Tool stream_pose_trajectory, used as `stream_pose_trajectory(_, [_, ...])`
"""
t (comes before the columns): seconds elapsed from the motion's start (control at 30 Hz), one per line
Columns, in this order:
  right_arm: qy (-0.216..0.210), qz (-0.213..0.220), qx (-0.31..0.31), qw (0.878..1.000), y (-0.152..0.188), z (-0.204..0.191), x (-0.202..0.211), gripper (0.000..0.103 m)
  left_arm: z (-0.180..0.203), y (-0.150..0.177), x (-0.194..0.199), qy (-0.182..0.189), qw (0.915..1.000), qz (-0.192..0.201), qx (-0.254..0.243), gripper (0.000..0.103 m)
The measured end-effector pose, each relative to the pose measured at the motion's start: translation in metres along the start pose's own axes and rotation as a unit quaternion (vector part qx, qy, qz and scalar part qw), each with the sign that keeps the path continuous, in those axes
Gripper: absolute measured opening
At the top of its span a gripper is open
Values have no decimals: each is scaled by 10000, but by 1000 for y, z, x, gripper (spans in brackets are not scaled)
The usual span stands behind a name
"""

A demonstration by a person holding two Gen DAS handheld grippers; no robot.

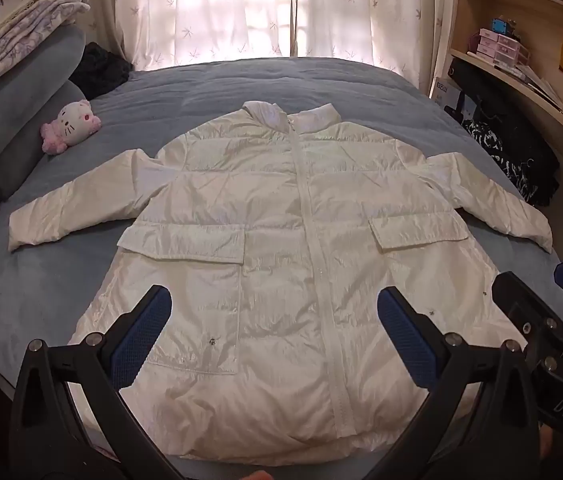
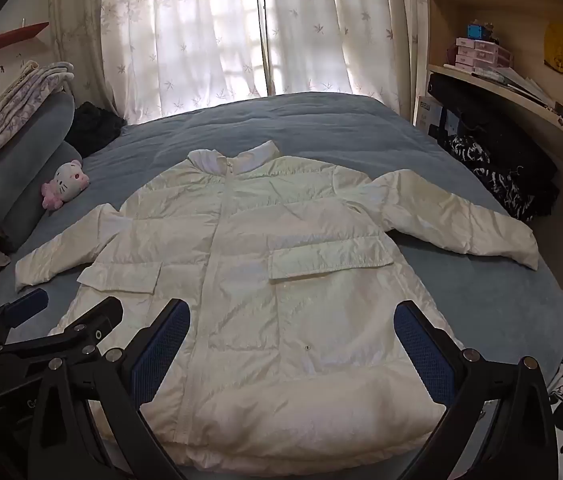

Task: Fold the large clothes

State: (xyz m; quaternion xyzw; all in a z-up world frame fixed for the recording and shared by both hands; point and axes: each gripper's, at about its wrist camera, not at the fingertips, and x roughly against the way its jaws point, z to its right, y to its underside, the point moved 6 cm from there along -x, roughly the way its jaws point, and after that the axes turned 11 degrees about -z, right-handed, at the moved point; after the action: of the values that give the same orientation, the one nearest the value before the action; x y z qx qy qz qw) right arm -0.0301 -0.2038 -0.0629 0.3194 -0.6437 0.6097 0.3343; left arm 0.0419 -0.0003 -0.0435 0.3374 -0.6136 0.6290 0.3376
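Both jaws spread wide, nothing held or touched: left gripper (image 1: 273, 330) and right gripper (image 2: 293, 344) hover side by side over the near hem of the white jacket (image 1: 281, 240), spread flat ahead on the blue bed (image 1: 281, 80).

Home bedroom: bed (image 1: 321, 84) with blue cover, stacked pillows (image 1: 21, 120), folded blankets (image 1: 13, 36), plush cat (image 1: 73, 124), leaf-print curtains (image 1: 209, 12) over window, wooden shelves (image 1: 521, 40) with small boxes.
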Motion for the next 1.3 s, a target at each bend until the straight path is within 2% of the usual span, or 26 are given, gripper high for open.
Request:
stream_pose_trajectory(0.2, [18,-219,9,9998,2,-5,-8,103,-1,10,-2,40,10000,-44,-21,102])
stream_pose_trajectory(0.37, [12,-167,-4,9999,5,-1,-10,103,-5,18,-16,12,9999,-143,64,102])
stream_pose_trajectory(0.43, [10,-184,1,9998,5,-2,-10,103,-7,9,-13,10,9995,-284,133,102])
stream_pose_trajectory(0.83, [-45,-281,47,9996,9,-8,-18,103,-10,13,-7,-131,9993,-289,174,102])
stream_pose_trajectory(1.03, [-52,-289,39,9996,10,-8,-19,103,-12,15,-12,28,9988,-426,246,102])
stream_pose_trajectory(1.3, [-97,-420,7,9991,12,-7,-29,103,-11,16,-20,29,9982,-544,264,102])
